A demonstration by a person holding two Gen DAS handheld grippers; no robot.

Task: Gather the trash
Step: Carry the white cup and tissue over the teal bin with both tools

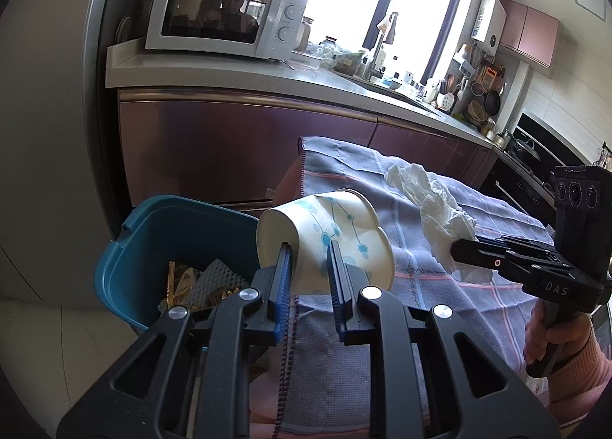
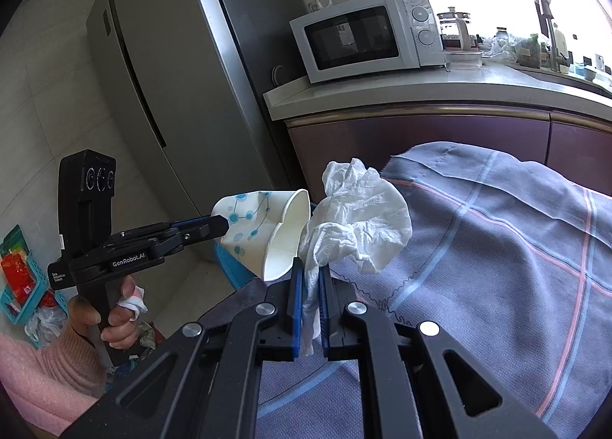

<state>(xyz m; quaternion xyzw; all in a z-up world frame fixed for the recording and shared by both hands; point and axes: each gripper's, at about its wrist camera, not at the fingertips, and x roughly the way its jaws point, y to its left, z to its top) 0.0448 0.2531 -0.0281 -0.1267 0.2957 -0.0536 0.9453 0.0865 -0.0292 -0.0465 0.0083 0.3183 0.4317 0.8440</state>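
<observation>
- left tongs are clamped on a crushed paper cup, one blue pad inside the base end and the other pressed against the printed wall, the cup lying on its side in the air.
- the cup is white with a blue dot-and-line print, its rim squashed out of round, and it hangs just above the near edge of the tabletop right beside the blue bin.
- the bin sits low at the left of the tabletop, with gold wrappers and a grey mesh-patterned piece already lying in it.
- right tongs are pinched tight on a crumpled white tissue, the wad billowing out above the pads and a thin tail trailing down between them.
- from the right wrist view the tissue is held up off the cloth, just beside the open mouth of the cup; i can't tell whether the two touch.
- a grey-blue checked cloth with pink and pale blue lines covers the tabletop.
- a hand in a pink sleeve grips the left handle, with a white wrap on one finger.
- behind, a white microwave sits on the kitchen counter next to a tall grey fridge, and a bright window washes out the back.
</observation>
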